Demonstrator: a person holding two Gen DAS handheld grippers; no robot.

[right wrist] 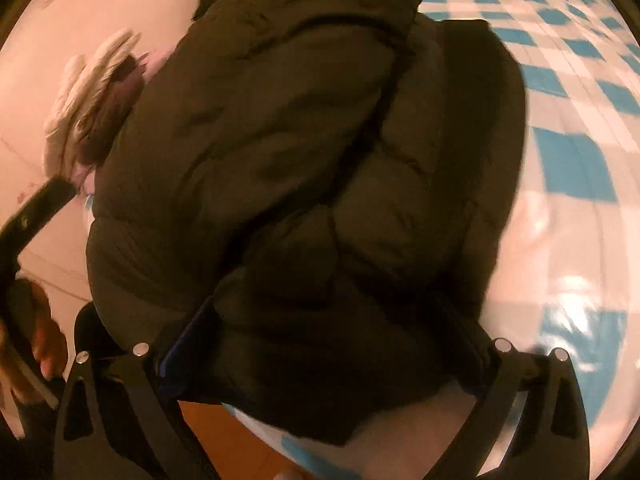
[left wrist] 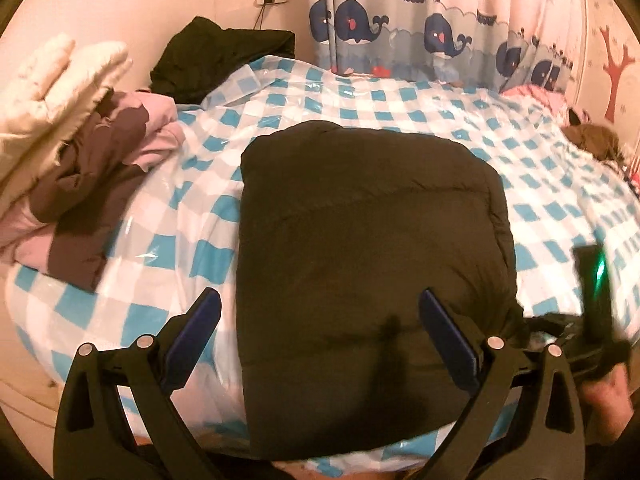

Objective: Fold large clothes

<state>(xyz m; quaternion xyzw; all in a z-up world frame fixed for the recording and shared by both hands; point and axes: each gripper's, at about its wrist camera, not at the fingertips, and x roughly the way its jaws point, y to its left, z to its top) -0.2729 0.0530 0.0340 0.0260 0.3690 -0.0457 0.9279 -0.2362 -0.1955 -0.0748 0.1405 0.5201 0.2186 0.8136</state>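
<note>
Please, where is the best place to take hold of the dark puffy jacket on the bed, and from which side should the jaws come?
Probably the near edge of the dark puffy jacket, approached from the foot of the bed. It lies folded into a thick block on the checked cover, and that edge overhangs slightly. The left gripper, jaws wide, already hovers there.

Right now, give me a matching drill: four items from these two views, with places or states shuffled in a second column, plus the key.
Items
1. dark puffer jacket
2. pink and brown garment
3. whale curtain
4. left gripper

Places or states
A. hangs behind the far side of the bed
B. open, fingers spread above the jacket's near part
C. piled at the left edge of the bed
D. folded into a block in the middle of the checked cover

Pairs: 1-D, 2-C, 3-A, 4-B
</note>
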